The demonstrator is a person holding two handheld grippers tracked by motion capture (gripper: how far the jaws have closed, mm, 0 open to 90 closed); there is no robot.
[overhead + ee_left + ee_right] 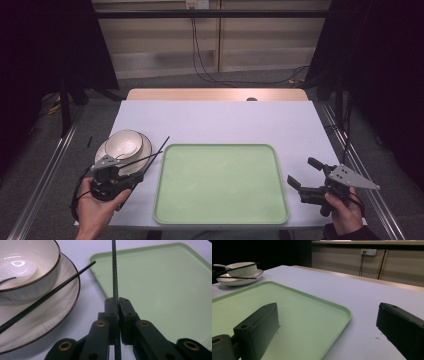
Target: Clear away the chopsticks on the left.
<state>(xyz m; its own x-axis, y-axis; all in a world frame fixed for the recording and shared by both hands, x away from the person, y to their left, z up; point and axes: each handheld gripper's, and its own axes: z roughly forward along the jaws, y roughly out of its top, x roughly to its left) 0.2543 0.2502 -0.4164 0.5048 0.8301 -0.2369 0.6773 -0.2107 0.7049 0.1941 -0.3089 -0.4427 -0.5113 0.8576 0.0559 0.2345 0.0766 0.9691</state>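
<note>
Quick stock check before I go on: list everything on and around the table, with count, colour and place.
Tray: one, pale green, front centre of table.
Plate: one, white with dark rim, front left.
Bowl: one, white with dark rim, on the plate.
Chopsticks: two, black; one clamped in the left gripper, the other lying across the plate.
Table: one, white top.
Left gripper: black, shut on a chopstick, beside the plate.
Right gripper: black, open, right of the tray.

Thin black chopstick [115, 270] — clamped upright between closed jaws — beside the plate's other chopstick [47, 297].
</note>
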